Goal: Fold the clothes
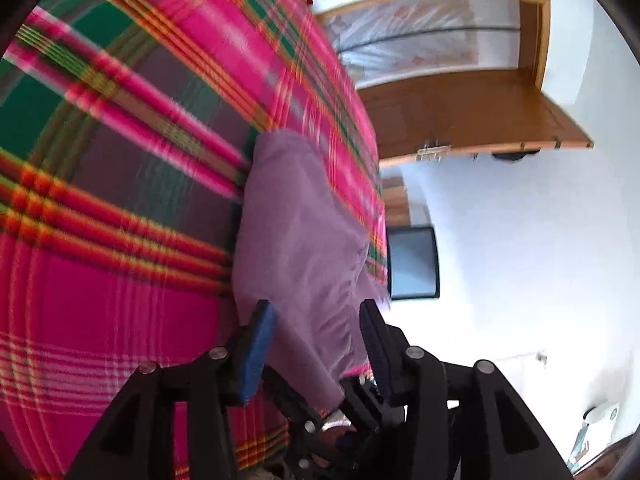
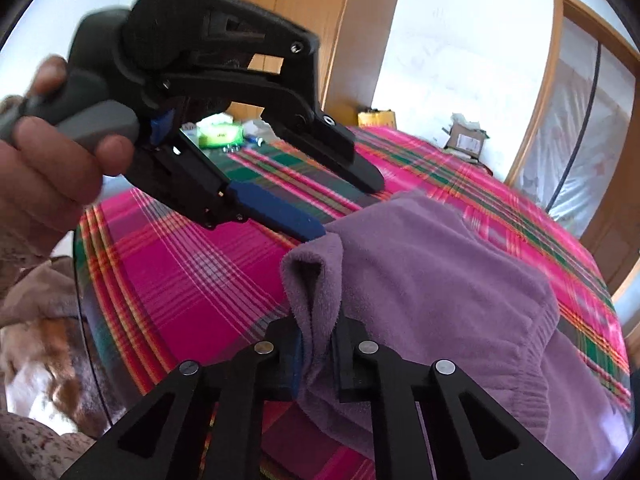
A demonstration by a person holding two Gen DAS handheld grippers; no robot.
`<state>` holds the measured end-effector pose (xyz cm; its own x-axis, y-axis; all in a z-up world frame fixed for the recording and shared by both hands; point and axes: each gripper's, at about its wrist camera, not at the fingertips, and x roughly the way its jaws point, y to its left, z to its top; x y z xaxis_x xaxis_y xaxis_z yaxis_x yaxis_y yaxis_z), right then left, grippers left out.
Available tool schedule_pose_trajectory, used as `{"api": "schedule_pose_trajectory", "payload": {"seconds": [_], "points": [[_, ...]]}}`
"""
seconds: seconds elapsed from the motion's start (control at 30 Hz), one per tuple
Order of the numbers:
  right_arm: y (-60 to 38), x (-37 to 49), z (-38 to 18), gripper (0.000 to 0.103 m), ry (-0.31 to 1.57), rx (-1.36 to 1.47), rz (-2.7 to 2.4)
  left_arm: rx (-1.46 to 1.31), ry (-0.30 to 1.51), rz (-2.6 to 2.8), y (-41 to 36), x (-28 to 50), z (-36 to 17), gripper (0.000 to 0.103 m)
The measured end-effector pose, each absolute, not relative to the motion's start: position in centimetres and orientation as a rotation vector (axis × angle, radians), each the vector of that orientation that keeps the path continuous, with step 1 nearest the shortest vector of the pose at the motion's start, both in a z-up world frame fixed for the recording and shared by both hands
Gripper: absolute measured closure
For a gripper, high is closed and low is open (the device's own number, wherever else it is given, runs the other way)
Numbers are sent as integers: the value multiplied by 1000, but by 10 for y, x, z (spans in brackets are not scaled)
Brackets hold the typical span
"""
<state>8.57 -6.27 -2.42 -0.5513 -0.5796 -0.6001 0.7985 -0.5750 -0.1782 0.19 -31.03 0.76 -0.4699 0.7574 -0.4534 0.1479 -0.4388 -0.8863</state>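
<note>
- My right hand-held gripper (image 2: 316, 354) is pinched down on a bunched fold of the purple fleece garment (image 2: 432, 280); its two fingers sit tight against the fabric with only the cloth between them.
- My left hand-held gripper (image 2: 352, 210) shows in the right wrist view with its jaws spread wide. The blue-padded finger (image 2: 280, 210) touches the near top edge of the garment, and the black finger stands apart above the cloth.
- In the left wrist view the left hand-held gripper (image 1: 316, 328) has the purple garment (image 1: 296, 232) running between its parted fingers; I see a clear gap on each side, so nothing is clamped there.
- A hand (image 2: 44, 160) wraps the grey handle of the left hand-held gripper at the left edge of the right wrist view.
- The garment lies on a bed covered by a pink, green and orange plaid sheet (image 2: 192, 272), raised at the corner my right hand-held gripper has hold of and draping down toward the lower right.
- Far across the bed I can see a green packet (image 2: 220, 134) and a cardboard box (image 2: 466, 136) near the wall.
- A wooden door frame (image 2: 568, 80) stands to the right; the left wrist view is motion-blurred.
</note>
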Motion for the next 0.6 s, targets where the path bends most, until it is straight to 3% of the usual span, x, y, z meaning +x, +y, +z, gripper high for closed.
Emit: {"api": "schedule_pose_trajectory", "payload": {"seconds": [0.1,0.6], "points": [[-54,88,-20,93,534,600,-2147,-1300,-1348,1970,-310,-5,4,49],[-53,62,-1,93,445,574,-2120,-1366,-1341,1949,-305,-53,-11,48]]}}
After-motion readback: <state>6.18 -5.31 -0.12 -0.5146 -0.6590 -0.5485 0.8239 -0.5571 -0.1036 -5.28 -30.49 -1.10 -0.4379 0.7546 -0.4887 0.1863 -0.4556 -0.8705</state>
